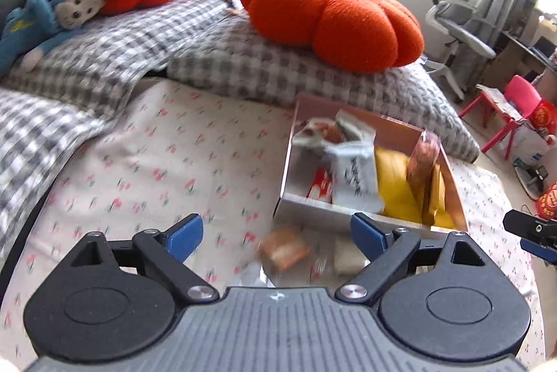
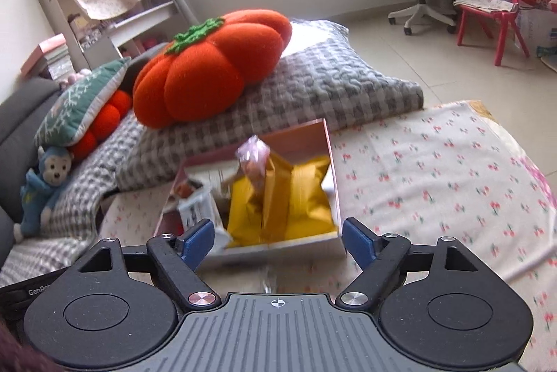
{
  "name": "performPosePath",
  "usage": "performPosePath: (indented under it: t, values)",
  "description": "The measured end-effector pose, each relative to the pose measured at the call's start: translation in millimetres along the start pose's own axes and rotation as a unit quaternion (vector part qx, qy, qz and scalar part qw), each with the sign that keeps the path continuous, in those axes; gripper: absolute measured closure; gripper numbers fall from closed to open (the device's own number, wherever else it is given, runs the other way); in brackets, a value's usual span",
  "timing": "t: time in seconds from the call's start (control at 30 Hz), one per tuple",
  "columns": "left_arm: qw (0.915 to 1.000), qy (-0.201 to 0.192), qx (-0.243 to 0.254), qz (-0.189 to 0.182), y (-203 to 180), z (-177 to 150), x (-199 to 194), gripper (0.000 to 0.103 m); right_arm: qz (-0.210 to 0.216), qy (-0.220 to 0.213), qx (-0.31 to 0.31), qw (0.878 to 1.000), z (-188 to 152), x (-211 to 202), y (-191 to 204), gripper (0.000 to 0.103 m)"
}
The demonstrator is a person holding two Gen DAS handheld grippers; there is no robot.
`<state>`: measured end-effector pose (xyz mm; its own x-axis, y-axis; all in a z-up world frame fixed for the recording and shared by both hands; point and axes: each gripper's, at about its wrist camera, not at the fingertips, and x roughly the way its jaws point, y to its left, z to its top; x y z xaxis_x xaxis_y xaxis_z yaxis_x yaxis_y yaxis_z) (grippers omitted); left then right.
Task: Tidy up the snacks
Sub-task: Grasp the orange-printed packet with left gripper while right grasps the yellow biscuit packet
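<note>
- Judging by how full it looks, your box (image 1: pixel 351 215) is most of the way loaded — it sits open on the cherry-print sheet (image 1: pixel 167 163) of the bed, just in front of the grey checked pillow (image 1: pixel 264 69) that carries the orange pumpkin cushion (image 1: pixel 330 20).
- Inside the box you already have a big yellow packet (image 2: pixel 278 208) filling the right half, a pinkish-brown wrapped snack (image 2: pixel 256 163) standing up against it, and white wrapped snacks (image 1: pixel 355 177) with a red-printed one on the left side.
- What remains, as far as I can tell, lies outside the box: an orange-brown snack (image 1: pixel 283 250) in clear wrap and a pale one (image 1: pixel 346 259) beside it rest on the sheet, just in front of the box's near wall. Both are blurred, so I cannot tell whether they are one packet or two.
- Your left hand-held gripper (image 1: pixel 276 234) stands wide open with nothing pressed between its blue pads — the loose snacks lie below and between them, not gripped.
- Your right hand-held gripper (image 2: pixel 278 241) is likewise spread wide and empty, aimed at the near wall of the box, with the yellow packet beyond it.
- My reading: the bulk is done, and picking up those last loose snacks and tidying the box contents is what is left.
</note>
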<state>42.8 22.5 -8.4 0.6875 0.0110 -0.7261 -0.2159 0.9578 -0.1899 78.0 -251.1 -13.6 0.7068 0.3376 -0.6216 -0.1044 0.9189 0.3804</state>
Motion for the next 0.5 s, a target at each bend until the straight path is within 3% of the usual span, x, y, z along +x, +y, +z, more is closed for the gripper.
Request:
performPosePath:
  t: [0.23,0.37,0.5]
  values:
    - [0.9997,0.006,0.005,0.024,5,-25,-11,0.006,-0.024,0.022,0.005,0.999,-35,-15,12,0.009]
    - [0.9992,0.016,0.018,0.033,5,-24,-3,0.005,-0.059,0.015,-0.048,0.997,-35,-10,27,0.009]
    - [0.9993,0.022,-0.008,0.029,10,-23,-3,0.003,-0.082,0.006,-0.086,0.993,-38,-12,30,0.009]
